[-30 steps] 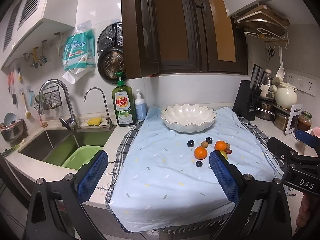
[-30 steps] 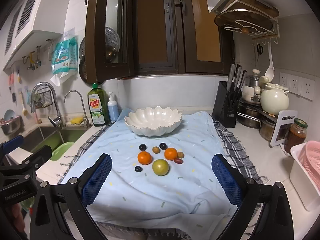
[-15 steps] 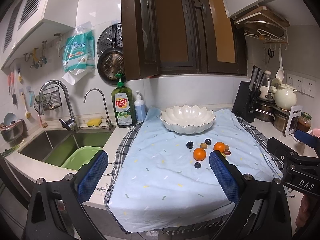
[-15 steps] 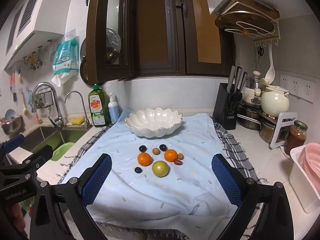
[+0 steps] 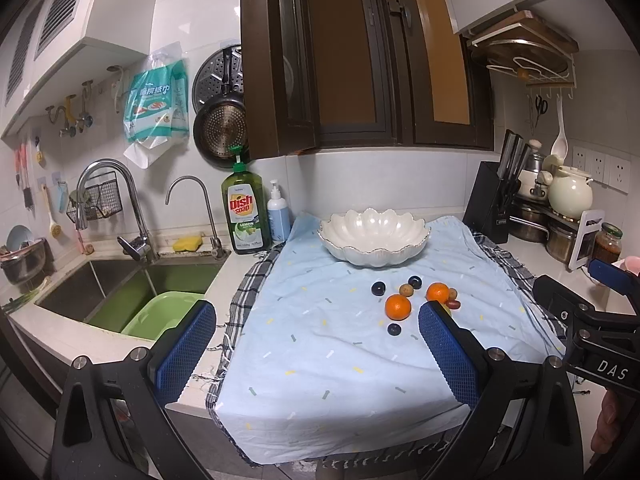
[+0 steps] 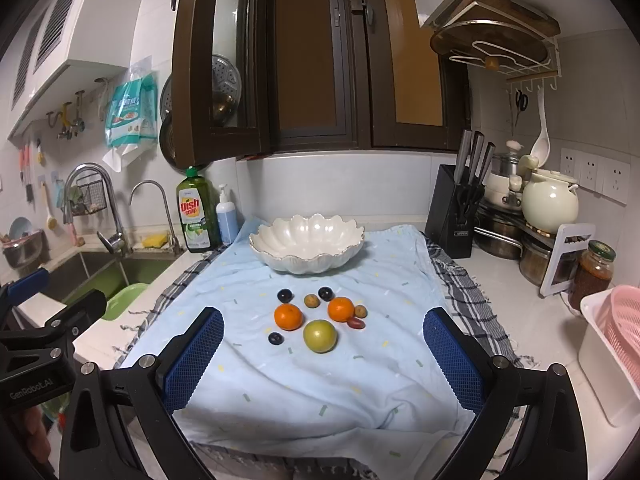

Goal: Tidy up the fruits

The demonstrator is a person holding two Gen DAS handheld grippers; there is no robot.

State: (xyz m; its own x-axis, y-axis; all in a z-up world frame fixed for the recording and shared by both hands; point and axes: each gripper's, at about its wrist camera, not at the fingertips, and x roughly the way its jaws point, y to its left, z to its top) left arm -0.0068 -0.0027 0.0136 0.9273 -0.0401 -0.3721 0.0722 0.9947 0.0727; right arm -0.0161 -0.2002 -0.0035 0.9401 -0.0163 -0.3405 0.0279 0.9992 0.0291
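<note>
Hovering short of the cloth (image 6: 360, 380), I hold my left gripper (image 5: 316, 348) and right gripper (image 6: 324, 360) spread wide and empty. Nothing is sorted yet: the fruits (image 6: 319, 316) all lie clustered before the white bowl (image 6: 307, 244), which looks empty.

— What is seen from the right tool (image 6: 323, 354)?

— Its two blue pads (image 6: 195, 358) are held wide apart above the near edge of a pale blue cloth (image 6: 320, 384) spread over the worktop (image 6: 560, 360); nothing is gripped between them.

— And the fruit?

— A cluster is laid mid-cloth: two oranges (image 6: 288, 317), a green fruit (image 6: 319, 336) just in front of them, three dark grapes (image 6: 284, 295) and some small brownish fruits (image 6: 311, 301). Behind the cluster, a white scalloped bowl (image 6: 307, 242) is set apart from it.
</note>
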